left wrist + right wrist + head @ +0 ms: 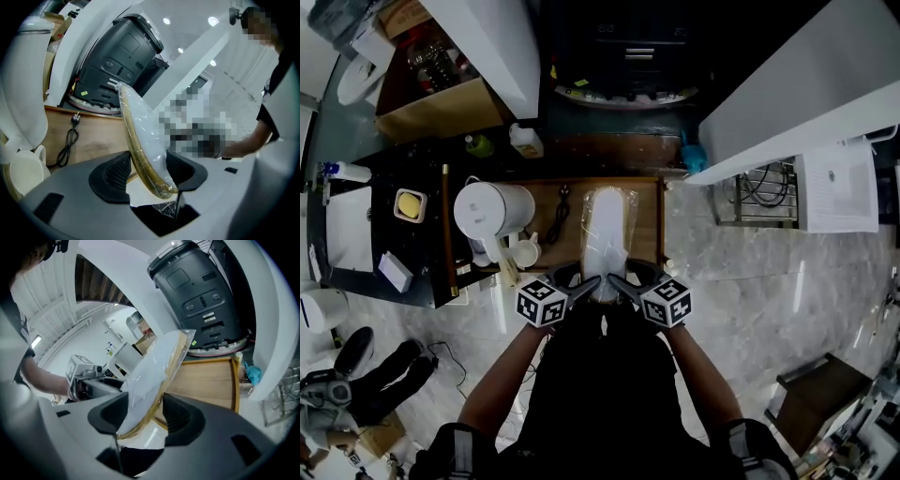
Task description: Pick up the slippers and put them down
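Observation:
A pair of white slippers with tan sole edges, wrapped in clear plastic, hangs over the wooden tray. Its near end is clamped from both sides. My left gripper grips the left side of that end, and my right gripper grips the right side. In the left gripper view the slippers run up and away from between the pads of the left gripper. In the right gripper view the slippers rise between the pads of the right gripper. The far end points toward the black machine.
On the tray's left stand a white kettle and a white cup, with a black power cord beside the slippers. A black machine sits behind the tray. White counters flank it; marble floor lies to the right.

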Demonstrator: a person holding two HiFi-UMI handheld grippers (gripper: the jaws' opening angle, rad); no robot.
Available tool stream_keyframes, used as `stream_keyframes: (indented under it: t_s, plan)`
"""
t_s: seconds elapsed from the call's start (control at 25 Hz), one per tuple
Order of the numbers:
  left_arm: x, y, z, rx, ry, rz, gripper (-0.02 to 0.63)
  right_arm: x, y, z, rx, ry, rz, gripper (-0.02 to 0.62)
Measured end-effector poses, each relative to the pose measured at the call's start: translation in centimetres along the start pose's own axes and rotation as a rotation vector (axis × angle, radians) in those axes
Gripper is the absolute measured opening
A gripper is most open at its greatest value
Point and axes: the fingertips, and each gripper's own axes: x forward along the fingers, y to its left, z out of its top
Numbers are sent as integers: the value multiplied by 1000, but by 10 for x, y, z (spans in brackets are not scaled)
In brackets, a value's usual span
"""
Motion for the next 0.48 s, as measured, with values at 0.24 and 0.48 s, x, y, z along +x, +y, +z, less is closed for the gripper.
stream_keyframes:
  t_s: [0.24,0.48]
  plan:
    - [9,21,-10,-27,10,21,242,20,-13,-8,-5,43,16,232]
    - [20,45,-24,-1,69,56,242,43,-27,-23,-3,100,11,232]
